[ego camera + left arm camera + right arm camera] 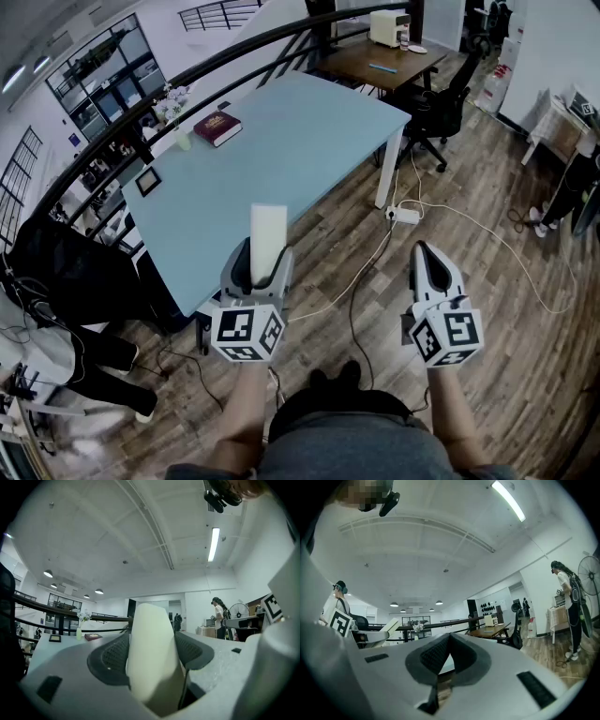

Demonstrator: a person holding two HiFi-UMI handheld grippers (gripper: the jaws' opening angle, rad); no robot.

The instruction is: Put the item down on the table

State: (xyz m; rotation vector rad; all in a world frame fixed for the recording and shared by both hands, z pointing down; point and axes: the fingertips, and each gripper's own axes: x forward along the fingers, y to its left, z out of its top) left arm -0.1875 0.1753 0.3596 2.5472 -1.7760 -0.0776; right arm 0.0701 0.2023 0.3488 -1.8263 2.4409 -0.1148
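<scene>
A tall cream-white block [268,234] stands upright between the jaws of my left gripper [260,255], which is shut on its lower part. In the left gripper view the block [151,653] fills the gap between the dark pads [110,658]. That gripper hovers level over the near edge of the light blue table [281,150]. My right gripper [427,255] is held over the wooden floor to the right of the table. Its jaws meet at the tip in the right gripper view [449,639], with nothing between them.
On the table's far left lie a red book [217,127], a small vase of flowers [176,112] and a dark picture frame [147,180]. A black railing [112,131] runs behind. A power strip [403,215] and cables lie on the floor. An office chair [436,108] stands at a brown desk [380,61].
</scene>
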